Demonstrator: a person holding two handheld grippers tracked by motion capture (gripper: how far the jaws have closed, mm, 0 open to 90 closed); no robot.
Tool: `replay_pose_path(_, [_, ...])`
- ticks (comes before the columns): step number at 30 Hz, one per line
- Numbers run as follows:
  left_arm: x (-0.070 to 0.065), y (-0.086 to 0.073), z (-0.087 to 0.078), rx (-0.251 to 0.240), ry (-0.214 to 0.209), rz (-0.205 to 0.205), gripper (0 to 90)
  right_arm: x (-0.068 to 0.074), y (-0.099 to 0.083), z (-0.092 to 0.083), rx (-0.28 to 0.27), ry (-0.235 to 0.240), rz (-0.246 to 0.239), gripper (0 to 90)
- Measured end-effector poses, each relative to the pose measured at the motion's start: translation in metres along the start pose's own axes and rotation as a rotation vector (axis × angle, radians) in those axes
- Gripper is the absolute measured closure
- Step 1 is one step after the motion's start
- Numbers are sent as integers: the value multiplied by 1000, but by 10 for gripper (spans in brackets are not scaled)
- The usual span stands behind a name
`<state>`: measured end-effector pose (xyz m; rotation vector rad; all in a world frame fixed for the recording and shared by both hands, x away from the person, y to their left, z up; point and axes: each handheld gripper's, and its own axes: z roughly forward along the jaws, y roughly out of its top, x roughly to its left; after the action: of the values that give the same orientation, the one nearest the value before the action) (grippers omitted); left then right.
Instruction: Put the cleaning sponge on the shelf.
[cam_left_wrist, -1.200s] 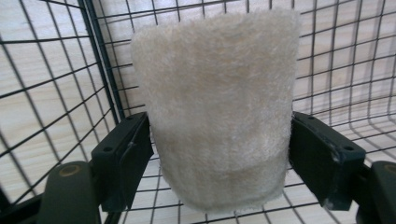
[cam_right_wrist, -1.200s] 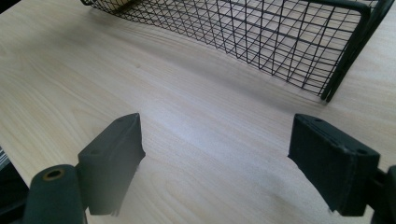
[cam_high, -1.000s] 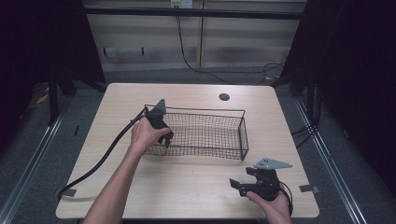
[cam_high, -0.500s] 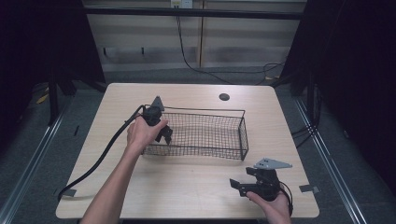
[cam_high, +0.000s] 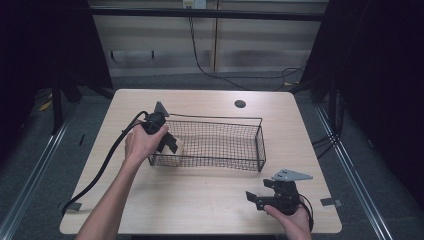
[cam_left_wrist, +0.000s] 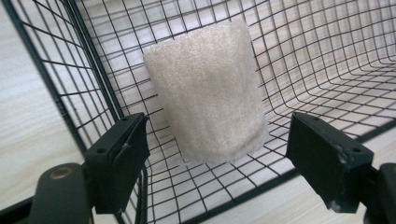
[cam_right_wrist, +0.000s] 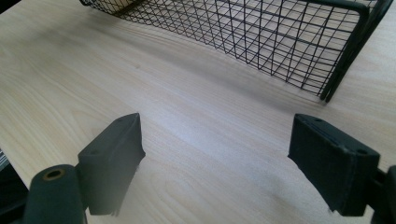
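The left gripper hung with fingers spread over the cream fuzzy cloth pad in the black wire basket — next, close on it. The right gripper rested, fingers apart.

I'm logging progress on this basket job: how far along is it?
Done: the cream fuzzy cloth pad already lies inside the black wire basket, at its left end. In hand: the left claw hangs open just over that pad, apart from it. Left: the right claw sits open and idle over the pale wooden table.
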<state>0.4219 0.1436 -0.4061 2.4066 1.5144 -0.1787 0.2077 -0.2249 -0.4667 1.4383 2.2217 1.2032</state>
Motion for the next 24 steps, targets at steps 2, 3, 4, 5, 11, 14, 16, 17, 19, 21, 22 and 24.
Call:
replay_pose_path(2, [-1,-3,-7,-30,-12,37,207,-1,0,0,0,0,-1,175])
replay_pose_path(3, [-1,-4,-9,-39,-16,52,207,-1,0,0,0,0,-1,175])
replay_pose_path(4, [-1,-4,-9,-39,-16,52,207,0,0,0,0,0,-1,175])
replay_pose_path(5, [-1,-6,-14,-65,-29,66,207,0,0,0,0,-1,0,175])
replay_pose_path(11, [-2,-12,-25,-113,-37,108,167,0,0,0,-1,-2,1,175])
replay_pose_path(14, [-2,-19,-31,-129,-45,122,176,0,0,0,-1,-2,1,174])
replay_pose_path(16, [-1,-24,-32,-129,-44,138,187,0,0,0,-1,-2,1,175])
replay_pose_path(17, [0,-26,-33,-136,-44,148,198,0,0,0,-1,-3,1,174])
replay_pose_path(19, [1,-32,-35,-158,-44,159,199,-1,0,0,-1,-4,1,175])
replay_pose_path(21, [5,-35,-37,-180,-56,174,200,-1,0,0,-2,-3,0,175])
replay_pose_path(22, [5,-35,-37,-180,-56,174,200,-1,0,0,-2,-3,0,175])
replay_pose_path(24, [11,-43,-43,-214,-48,183,201,0,0,0,-1,-5,1,175])
